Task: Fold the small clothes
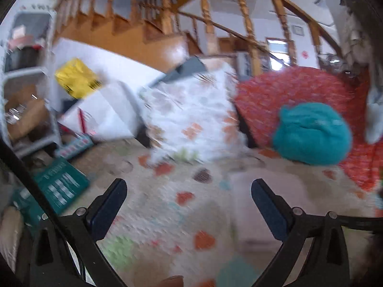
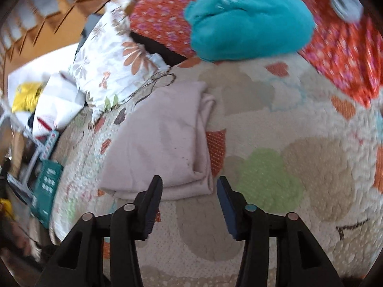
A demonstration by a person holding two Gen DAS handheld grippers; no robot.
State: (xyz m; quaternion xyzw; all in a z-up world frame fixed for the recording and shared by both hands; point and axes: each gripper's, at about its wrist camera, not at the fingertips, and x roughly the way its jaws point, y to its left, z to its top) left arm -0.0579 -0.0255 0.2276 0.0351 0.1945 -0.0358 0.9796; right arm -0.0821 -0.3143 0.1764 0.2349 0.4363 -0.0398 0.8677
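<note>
**Nearly folded: pale garment flat on the quilt, both grippers empty**

Evidently lying as a folded rectangle on the patterned quilt [image 2: 275, 124], with layered edges showing along the side nearest the right gripper [image 2: 189, 186] and along the side facing the green patch. Pale pink garment [image 2: 155, 138] well short of the teal bundle [image 2: 249, 19], which sits beyond it against the red floral cloth [image 2: 162, 16]; floral pillow [image 2: 115, 55] just past the garment's far corner.

Judged as the finishing of a fold, or the start of the next one. Best done by taking the near stacked edge low and square, catching every layer at once, then carrying it straight over toward the far edge so corners meet; pressing flat afterwards to stop the layers sliding apart. Risk: pinching quilt along with cloth, or grabbing only the top layer.

Right jaws spread moderately, holding nothing, poised just at the garment's near edge; contact with the cloth not clear. Left gripper [image 1: 189, 189] spread wide, empty, hovering above the quilt with the garment a blurred pale patch between and beyond its fingers [image 1: 268, 205].
</note>
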